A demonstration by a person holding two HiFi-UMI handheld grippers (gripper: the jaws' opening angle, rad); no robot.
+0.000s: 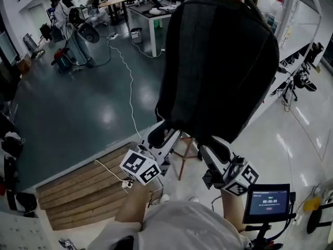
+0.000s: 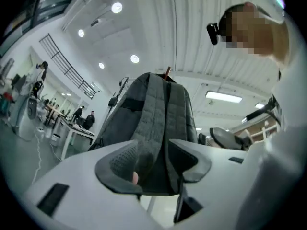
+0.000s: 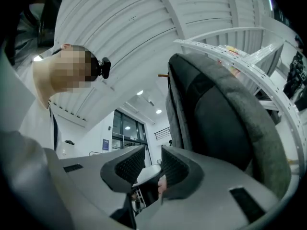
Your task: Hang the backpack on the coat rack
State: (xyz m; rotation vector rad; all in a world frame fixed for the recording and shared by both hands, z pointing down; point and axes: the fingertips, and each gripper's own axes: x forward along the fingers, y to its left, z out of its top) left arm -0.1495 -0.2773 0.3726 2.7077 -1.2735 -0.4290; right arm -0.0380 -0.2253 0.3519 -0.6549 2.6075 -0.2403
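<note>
A dark grey backpack [image 1: 218,61] hangs upright in front of me, its top at a wooden peg of the coat rack [image 2: 167,72]. A wooden leg of the rack [image 1: 183,160] shows below the bag. My left gripper [image 1: 161,137] is at the bag's lower left edge. In the left gripper view a padded grey shoulder strap [image 2: 158,119] runs between its jaws [image 2: 156,157], which are shut on it. My right gripper [image 1: 216,149] sits under the bag's bottom edge. In the right gripper view the backpack [image 3: 216,114] stands just right of its jaws [image 3: 152,164], which are shut with nothing between them.
A white metal shelf rack [image 1: 296,14] stands close on the right. A wooden platform [image 1: 83,191] lies at lower left, a white cable [image 1: 130,87] crosses the dark floor, and desks [image 1: 151,12] and a person [image 1: 65,14] are far back. A small screen [image 1: 268,201] is at lower right.
</note>
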